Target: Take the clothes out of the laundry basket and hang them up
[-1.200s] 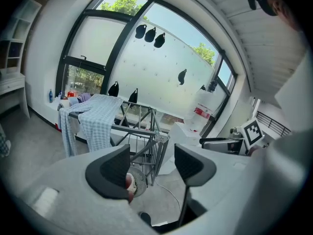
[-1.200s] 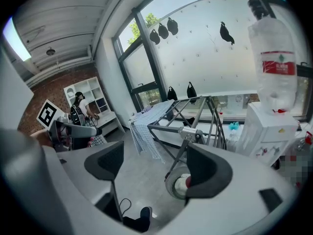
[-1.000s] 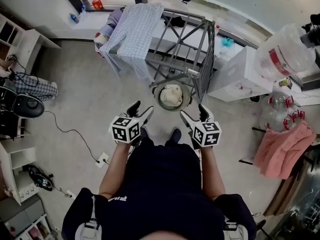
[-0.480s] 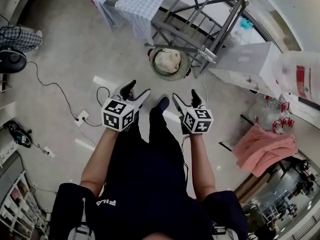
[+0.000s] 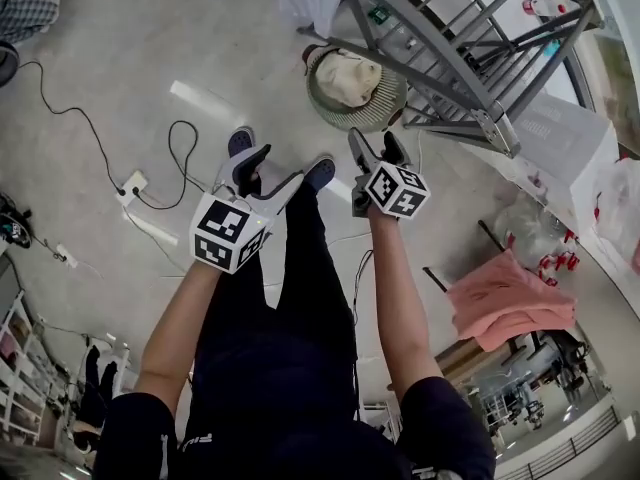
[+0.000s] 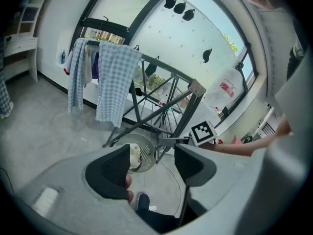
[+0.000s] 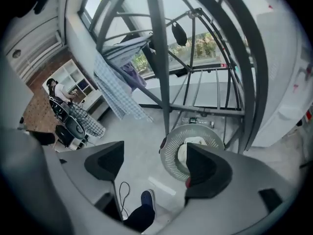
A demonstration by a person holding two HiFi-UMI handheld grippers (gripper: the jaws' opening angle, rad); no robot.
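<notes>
Here the left gripper (image 5: pixel 268 171) and the right gripper (image 5: pixel 376 148) each have their jaws apart with nothing between them, and both are held above the person's shoes (image 5: pixel 320 172). Just beyond, on the floor, sits the round laundry basket (image 5: pixel 345 122). It has a cream garment (image 5: pixel 352 76) inside and stands at the foot of the grey drying rack (image 5: pixel 430 48). A checked cloth (image 6: pixel 115 82) hangs at the rack's far left end.

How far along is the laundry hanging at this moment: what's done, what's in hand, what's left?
Done: a checked cloth already hangs on the drying rack. In hand: nothing; the left tongs and right tongs are open and empty, near the laundry basket. Left: the cream garment lying in the basket has yet to be lifted out and hung.
</notes>
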